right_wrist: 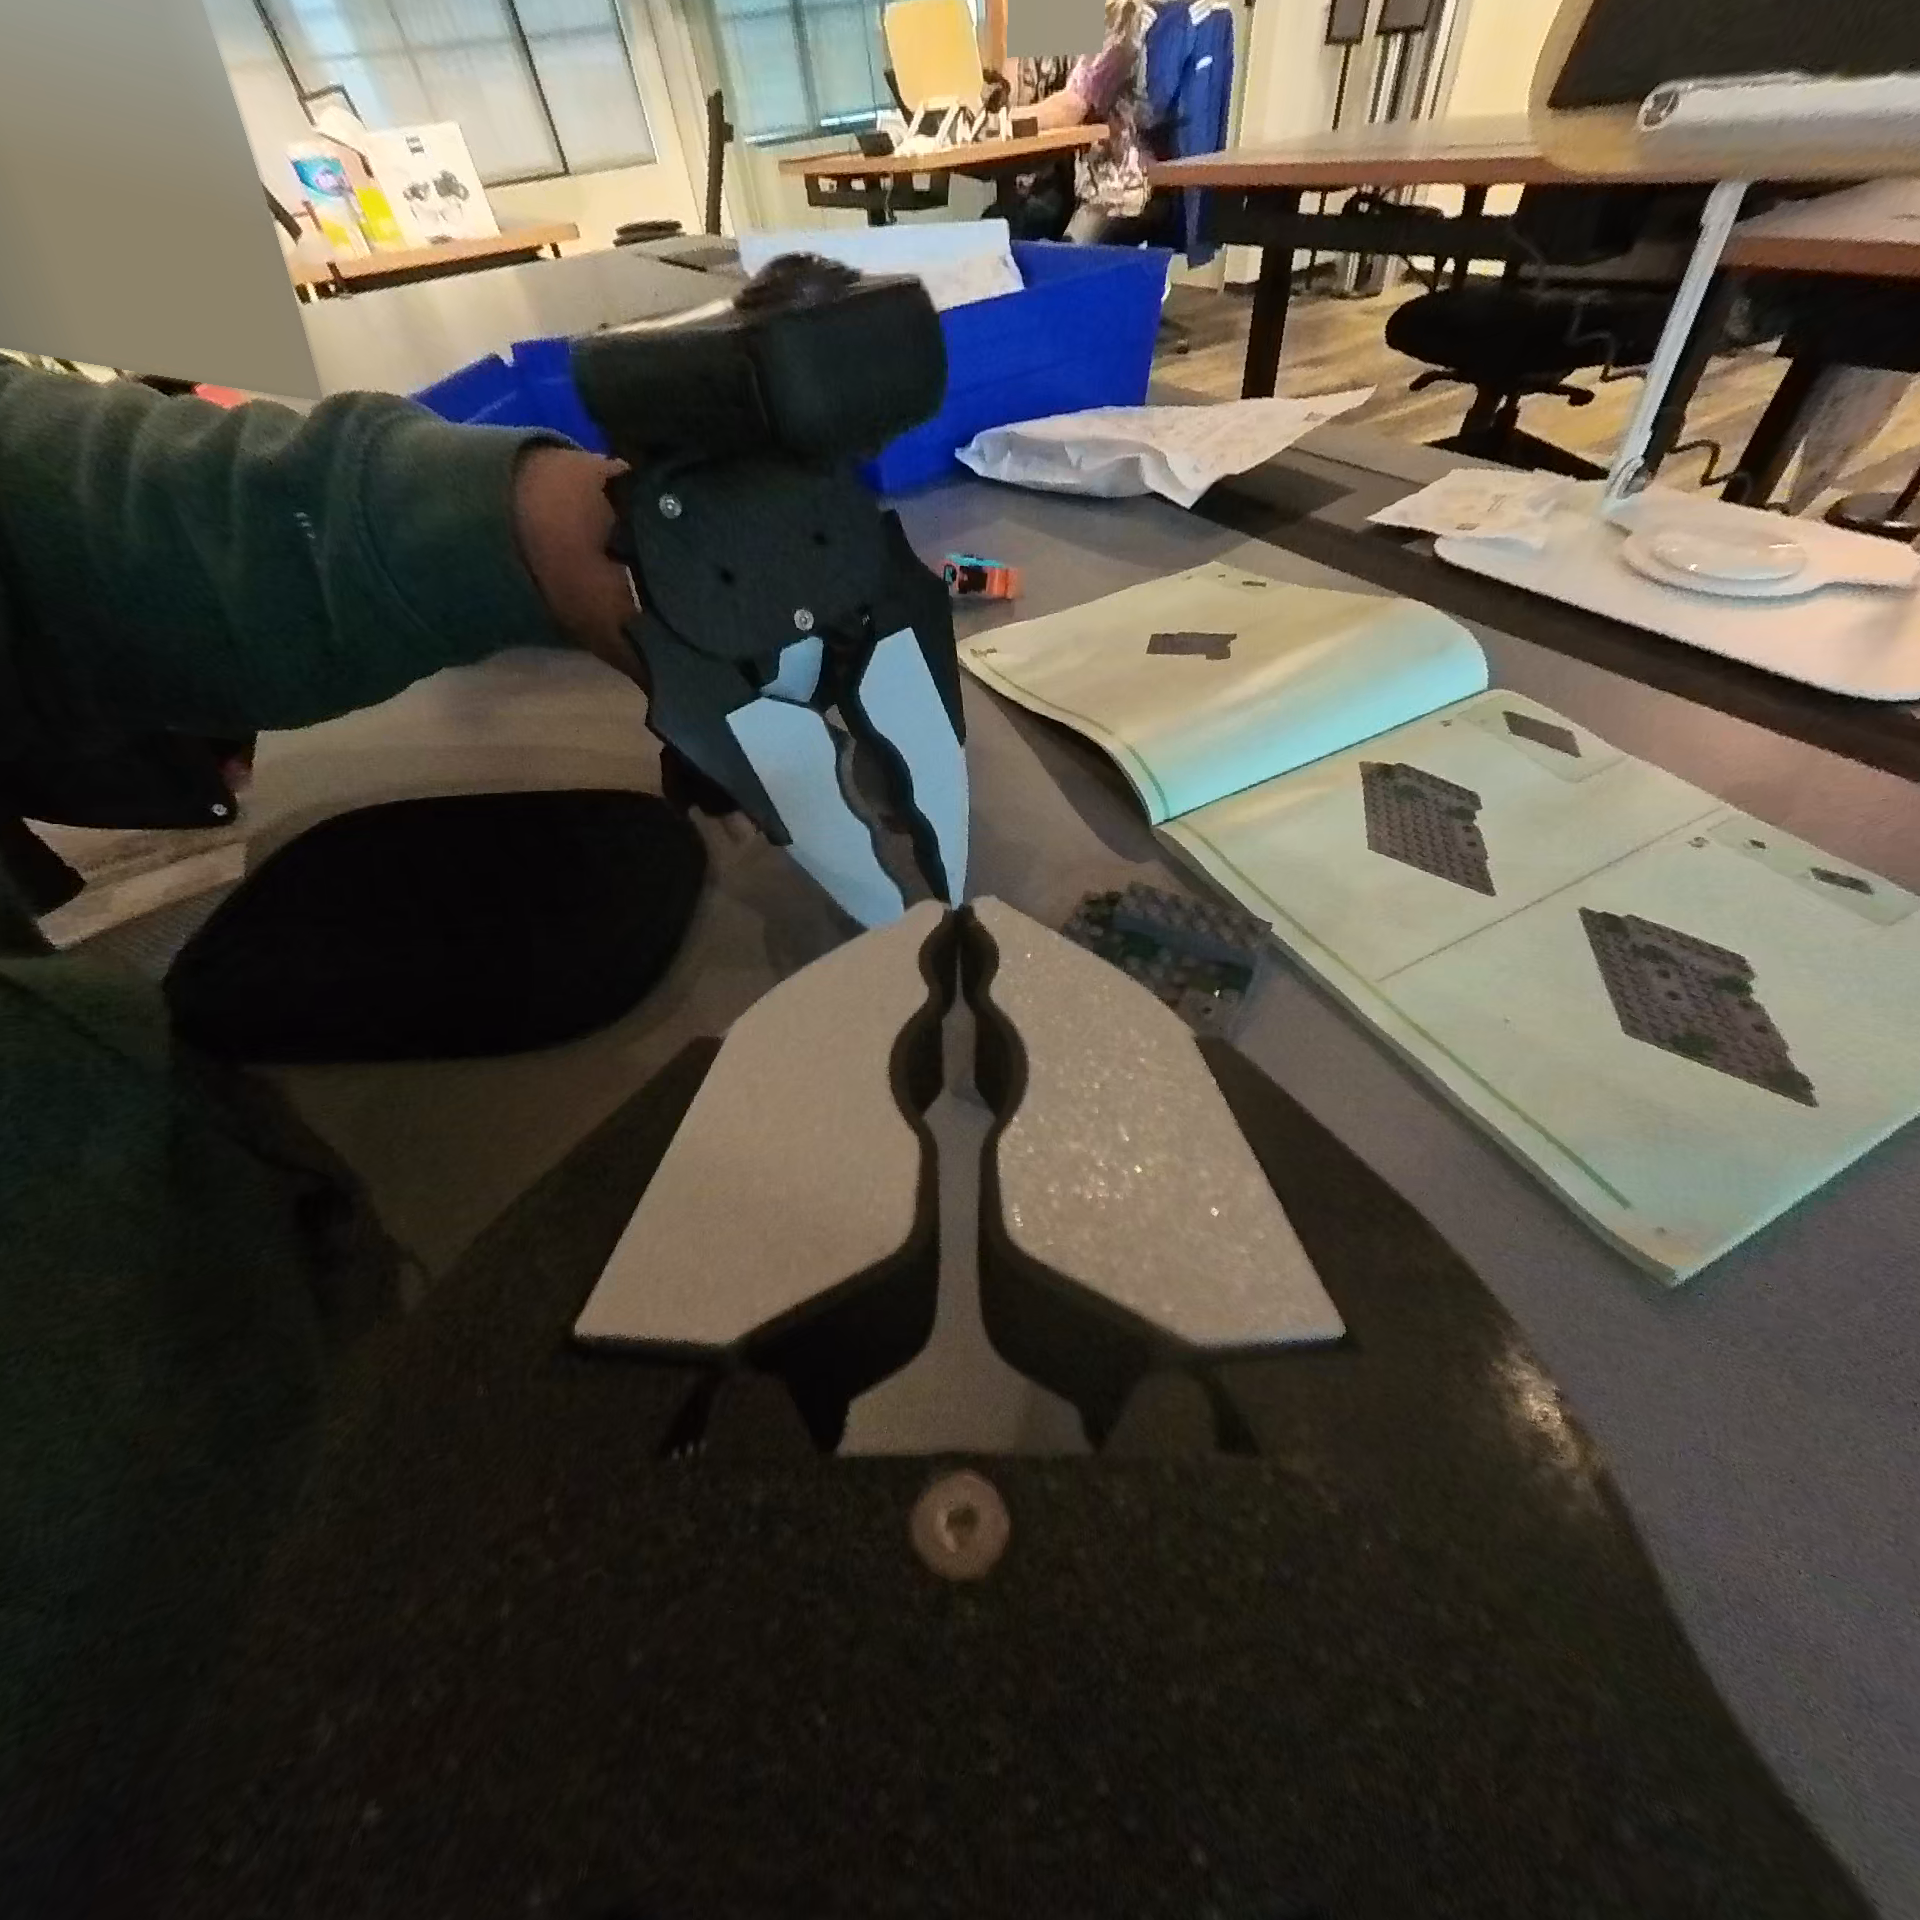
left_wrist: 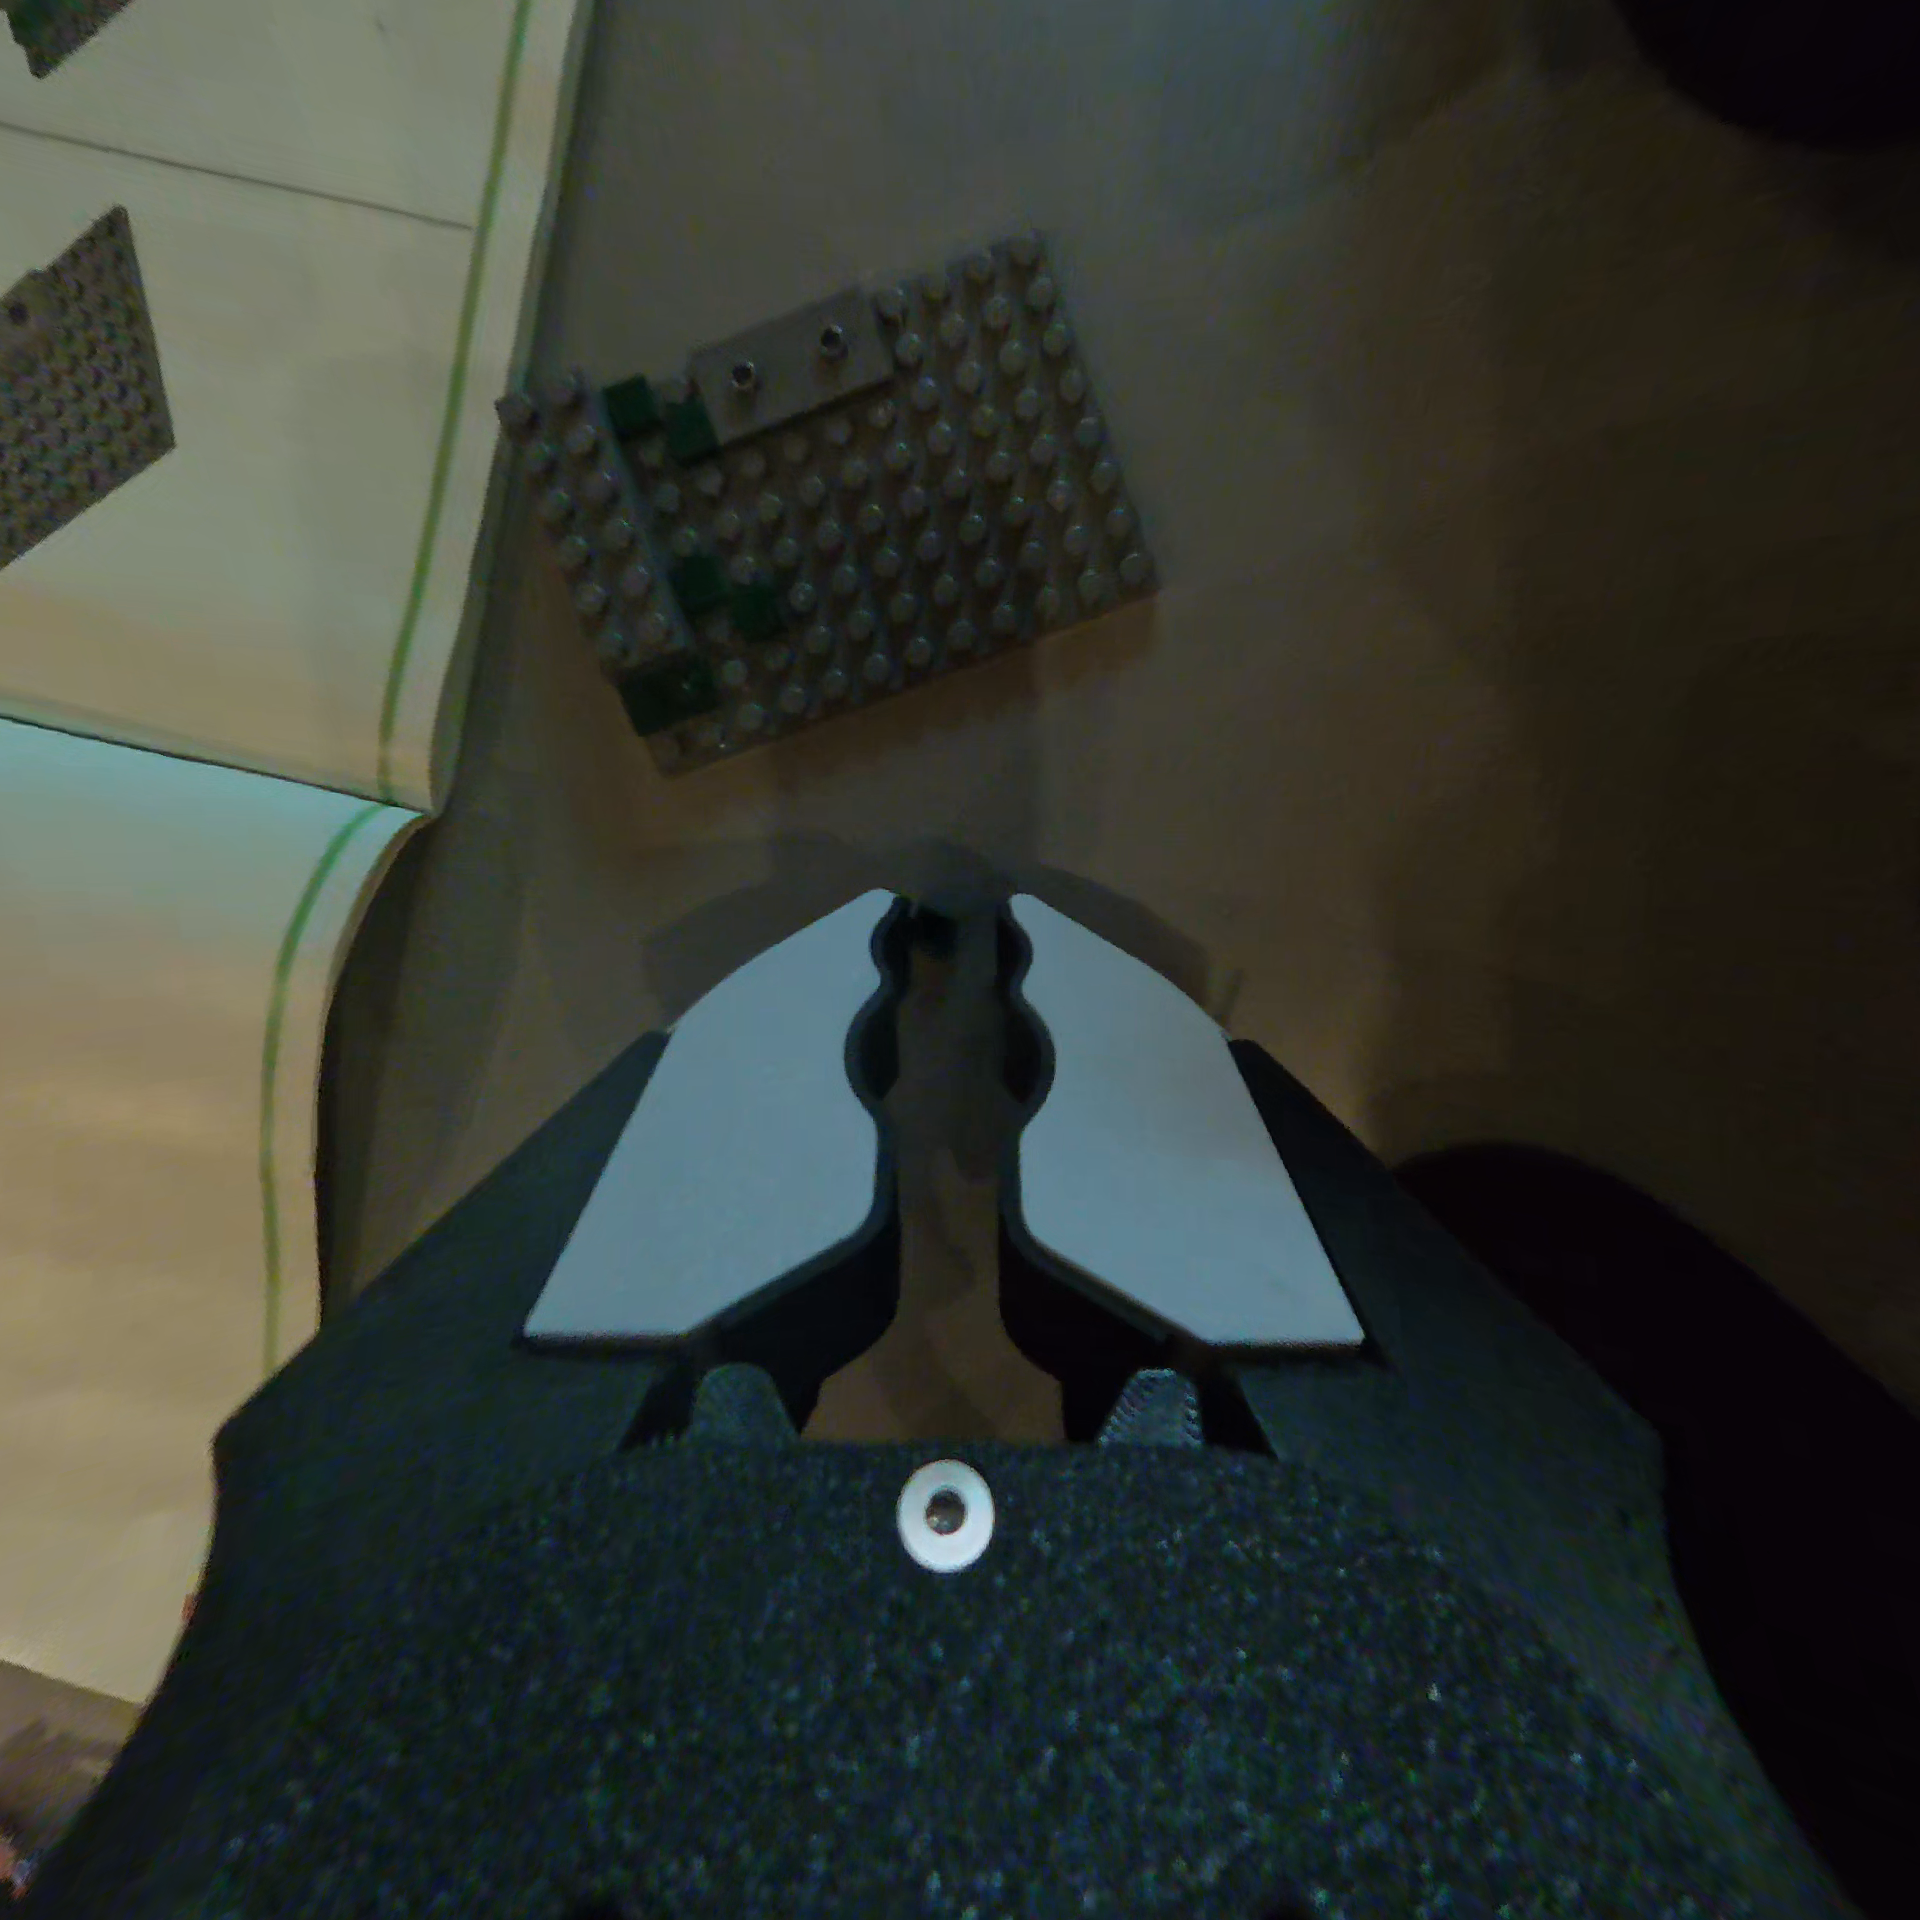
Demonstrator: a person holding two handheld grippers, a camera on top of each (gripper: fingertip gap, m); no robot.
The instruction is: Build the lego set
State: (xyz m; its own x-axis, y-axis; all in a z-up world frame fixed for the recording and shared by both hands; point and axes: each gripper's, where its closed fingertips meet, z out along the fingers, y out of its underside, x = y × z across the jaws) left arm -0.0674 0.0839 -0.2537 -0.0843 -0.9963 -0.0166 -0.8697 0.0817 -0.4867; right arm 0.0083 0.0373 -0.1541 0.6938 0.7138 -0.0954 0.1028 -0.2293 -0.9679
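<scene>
A grey studded baseplate [left_wrist: 831,499] with a few dark green pieces and a flat grey tile lies on the table, ahead of my left gripper [left_wrist: 951,914]. The left gripper's jaws are almost closed, with a small dark piece [left_wrist: 930,923] pinched at the tips. In the right wrist view the left gripper [right_wrist: 920,888] points down, held by a hand in a green sleeve. Its tips meet the tips of my right gripper [right_wrist: 961,916], which is shut. I cannot tell if the right one holds anything. The baseplate [right_wrist: 1174,951] lies just right of both tips.
An open instruction booklet [right_wrist: 1455,883] lies right of the baseplate and shows in the left wrist view [left_wrist: 208,416]. A black pad [right_wrist: 436,925] lies to the left. A blue bin [right_wrist: 1039,343], a white bag [right_wrist: 1143,436] and a white lamp base [right_wrist: 1714,561] stand farther back. My right fingertips sit around 15 cm from my left ones.
</scene>
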